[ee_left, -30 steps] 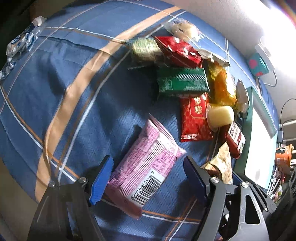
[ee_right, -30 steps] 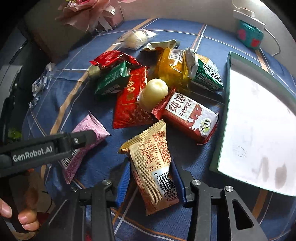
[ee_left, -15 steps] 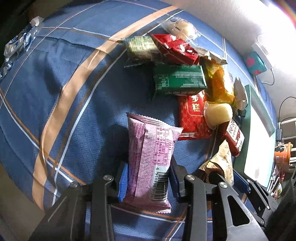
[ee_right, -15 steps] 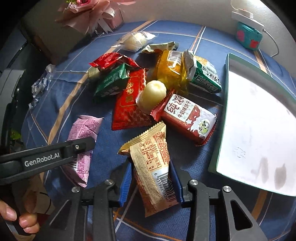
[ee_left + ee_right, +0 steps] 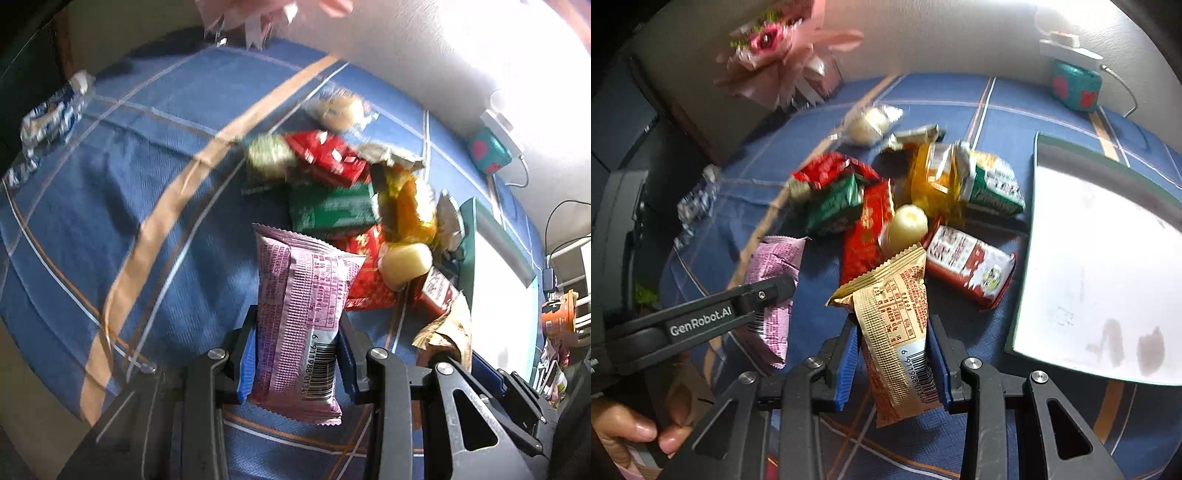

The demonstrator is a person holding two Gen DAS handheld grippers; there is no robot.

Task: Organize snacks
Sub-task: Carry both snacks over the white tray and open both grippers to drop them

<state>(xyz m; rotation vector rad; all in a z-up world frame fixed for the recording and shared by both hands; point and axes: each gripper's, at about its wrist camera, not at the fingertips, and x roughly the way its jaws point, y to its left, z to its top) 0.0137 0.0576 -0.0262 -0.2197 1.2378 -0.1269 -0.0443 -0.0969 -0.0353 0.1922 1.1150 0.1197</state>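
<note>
- Blue plaid tablecloth under everything, pale wall behind.
- Left gripper: blue pads clamped on the barcode end of the pink snack packet, which is held clear of the cloth.
- Right gripper: pads clamped on the tan snack packet, likewise raised.
- Just beyond: loose pile of snacks, among them a red packet, a green packet, a cream oval sweet and an orange packet.
- Right of the pile: green-rimmed white tray.
- Far edge: pink bouquet and a teal box.
</note>
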